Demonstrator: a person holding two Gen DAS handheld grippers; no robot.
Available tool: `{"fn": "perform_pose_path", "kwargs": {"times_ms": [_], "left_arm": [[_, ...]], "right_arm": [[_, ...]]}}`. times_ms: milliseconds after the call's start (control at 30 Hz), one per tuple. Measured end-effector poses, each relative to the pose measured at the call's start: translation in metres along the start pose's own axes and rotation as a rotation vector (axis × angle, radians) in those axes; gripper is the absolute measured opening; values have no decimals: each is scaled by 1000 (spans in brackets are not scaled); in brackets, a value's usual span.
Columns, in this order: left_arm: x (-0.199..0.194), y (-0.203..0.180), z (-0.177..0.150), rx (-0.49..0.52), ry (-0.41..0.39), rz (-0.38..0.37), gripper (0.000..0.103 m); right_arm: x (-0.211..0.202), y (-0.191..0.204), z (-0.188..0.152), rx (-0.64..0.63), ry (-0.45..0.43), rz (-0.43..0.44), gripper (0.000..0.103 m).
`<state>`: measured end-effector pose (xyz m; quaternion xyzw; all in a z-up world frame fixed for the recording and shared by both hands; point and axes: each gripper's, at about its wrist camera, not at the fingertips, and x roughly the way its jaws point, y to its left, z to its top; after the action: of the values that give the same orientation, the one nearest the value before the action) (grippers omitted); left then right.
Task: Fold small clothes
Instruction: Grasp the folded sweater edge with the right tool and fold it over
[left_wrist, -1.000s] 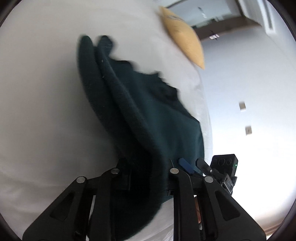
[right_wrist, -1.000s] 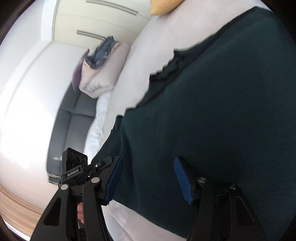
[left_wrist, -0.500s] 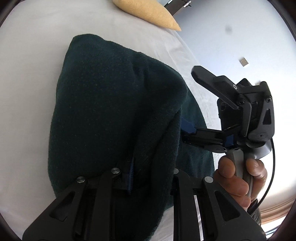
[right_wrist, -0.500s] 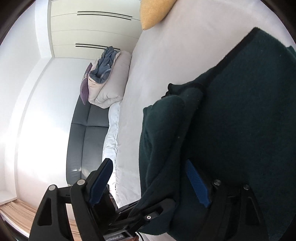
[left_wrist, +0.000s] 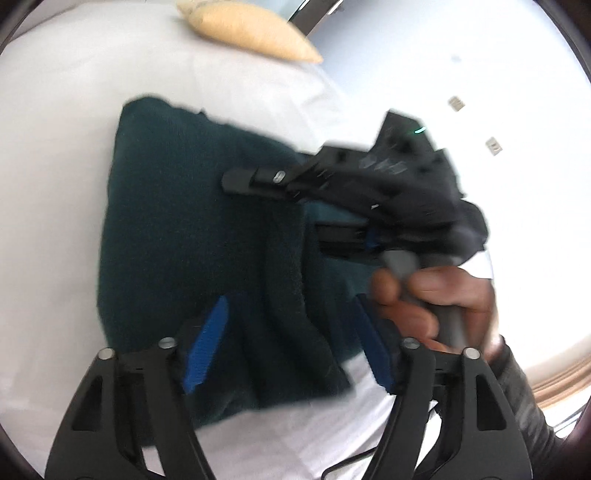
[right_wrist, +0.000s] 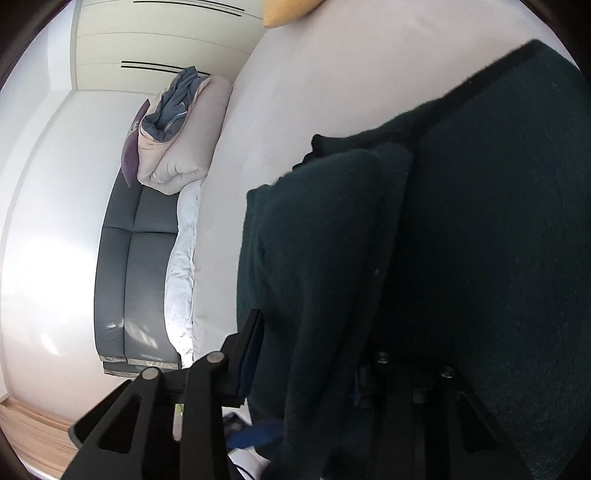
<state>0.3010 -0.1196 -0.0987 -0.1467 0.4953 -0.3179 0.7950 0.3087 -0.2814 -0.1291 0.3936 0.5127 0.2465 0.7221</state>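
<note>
Cloth first: we see a dark green garment (left_wrist: 192, 229) lying folded on the white bed (left_wrist: 55, 184), and we place everything else from it. A yellow pillow (left_wrist: 251, 31) sits on the bed well beyond the garment's far edge.

Our left gripper (left_wrist: 291, 343) hovers over the garment's near edge with its jaws opening; a raised fold of the cloth runs between the blue pads (left_wrist: 207, 347), and neither pad presses on it. In this blurred view our right gripper (left_wrist: 295, 206) reaches across the garment from its right side, gripped by a hand (left_wrist: 436, 302).

From the right wrist view, the right gripper (right_wrist: 306, 373) has a thick hanging fold of the garment (right_wrist: 480, 258) filling the gap between its fingers while the jaws are closing. The cloth hides the pads, so we cannot tell whether they already pinch it. Beyond the garment's left edge stand a grey sofa (right_wrist: 125, 280) and a bundle of bedding (right_wrist: 177, 140).
</note>
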Motion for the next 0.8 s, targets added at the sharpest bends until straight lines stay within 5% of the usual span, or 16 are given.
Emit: {"fn": "perform_pose_path", "kwargs": {"times_ms": [133, 300, 400, 800], "left_arm": [[-28, 11, -8, -12, -31, -77, 69], [-40, 63, 0, -129, -52, -49, 69], [-39, 78, -1, -170, -49, -72, 69], [-12, 35, 21, -67, -50, -87, 69]], "right_arm": [[3, 9, -5, -46, 4, -58, 31], [1, 7, -14, -42, -5, -108, 31], [-5, 6, -17, -86, -21, -152, 20], [-65, 11, 9, -171, -117, -234, 15]]}}
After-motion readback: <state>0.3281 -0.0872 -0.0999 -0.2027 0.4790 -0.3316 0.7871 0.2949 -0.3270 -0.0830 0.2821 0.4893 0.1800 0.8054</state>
